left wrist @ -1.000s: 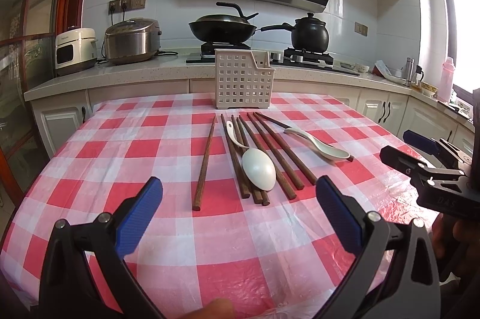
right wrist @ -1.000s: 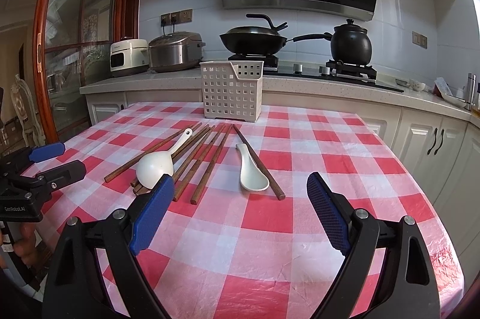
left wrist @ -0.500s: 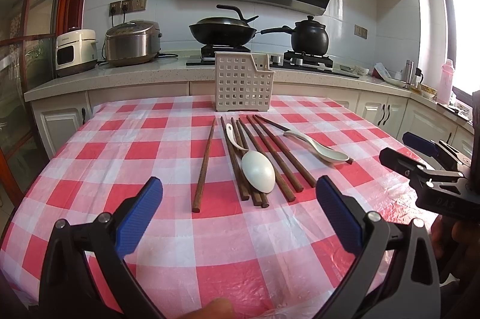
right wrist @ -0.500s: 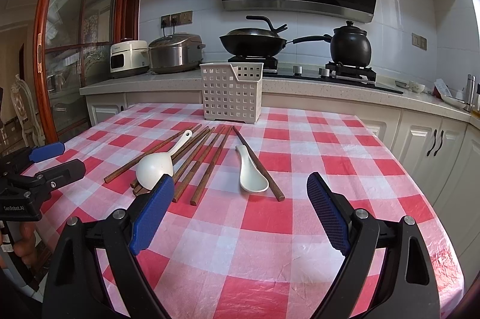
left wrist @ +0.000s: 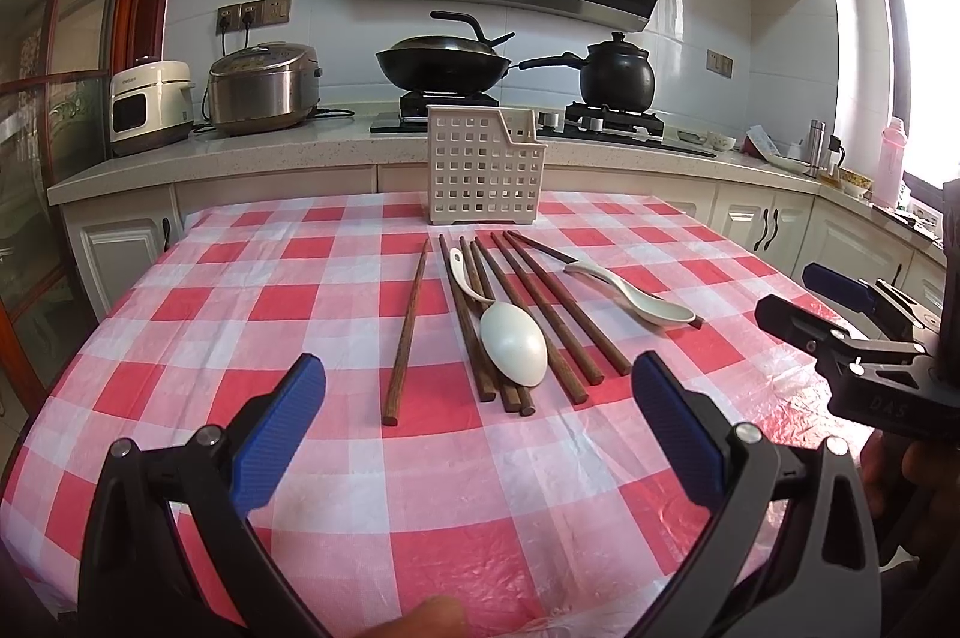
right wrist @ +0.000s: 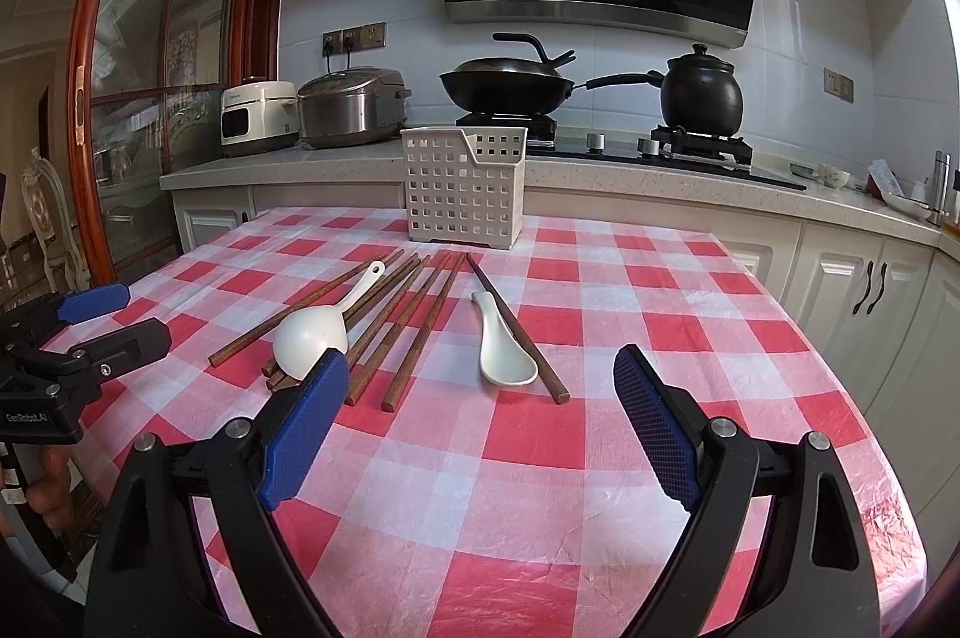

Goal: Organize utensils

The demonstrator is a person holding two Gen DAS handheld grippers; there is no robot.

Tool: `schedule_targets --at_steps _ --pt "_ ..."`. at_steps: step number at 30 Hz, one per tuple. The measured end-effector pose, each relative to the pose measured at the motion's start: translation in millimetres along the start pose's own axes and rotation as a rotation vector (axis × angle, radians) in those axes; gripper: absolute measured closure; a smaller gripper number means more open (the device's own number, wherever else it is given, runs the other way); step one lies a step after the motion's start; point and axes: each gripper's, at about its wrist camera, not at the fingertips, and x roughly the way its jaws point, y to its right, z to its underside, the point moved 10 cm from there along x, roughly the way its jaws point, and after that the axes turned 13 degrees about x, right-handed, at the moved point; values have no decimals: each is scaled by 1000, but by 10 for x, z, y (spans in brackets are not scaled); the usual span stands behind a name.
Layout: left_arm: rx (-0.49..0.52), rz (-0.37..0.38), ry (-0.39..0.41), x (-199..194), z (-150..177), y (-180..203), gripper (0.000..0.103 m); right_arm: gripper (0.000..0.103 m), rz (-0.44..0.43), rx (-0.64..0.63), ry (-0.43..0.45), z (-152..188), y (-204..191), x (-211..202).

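Several brown wooden chopsticks (left wrist: 528, 314) (right wrist: 414, 320) lie side by side on the red-and-white checked tablecloth (left wrist: 240, 314) (right wrist: 660, 326). One white spoon (left wrist: 510, 338) (right wrist: 318, 326) rests face down on them. A second white spoon (left wrist: 636, 296) (right wrist: 501, 344) lies to the right. A white perforated utensil holder (left wrist: 483, 167) (right wrist: 462, 185) stands upright behind them. My left gripper (left wrist: 480, 416) (right wrist: 96, 317) is open and empty, near the table's front edge. My right gripper (right wrist: 480, 410) (left wrist: 834, 296) is open and empty, to the right of the utensils.
Behind the table runs a kitchen counter (left wrist: 240, 158) with a rice cooker (left wrist: 261, 86), a small white appliance (left wrist: 150, 104), a black wok (left wrist: 444, 62) and a black pot (left wrist: 615, 74) on the stove. White cabinets (right wrist: 870, 290) stand to the right.
The left wrist view has tilted down and drawn back a little, so the utensils sit slightly higher in it. Both grippers stay open and nothing on the table has moved.
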Motion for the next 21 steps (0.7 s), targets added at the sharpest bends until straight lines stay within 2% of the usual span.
schedule_targets --at_steps 14,21 --pt "-1 0 2 -9 -5 -2 4 19 1 -2 14 -13 -5 -8" --pt "-4 -19 33 -32 -33 -3 4 19 -4 -13 32 -24 -19 1"
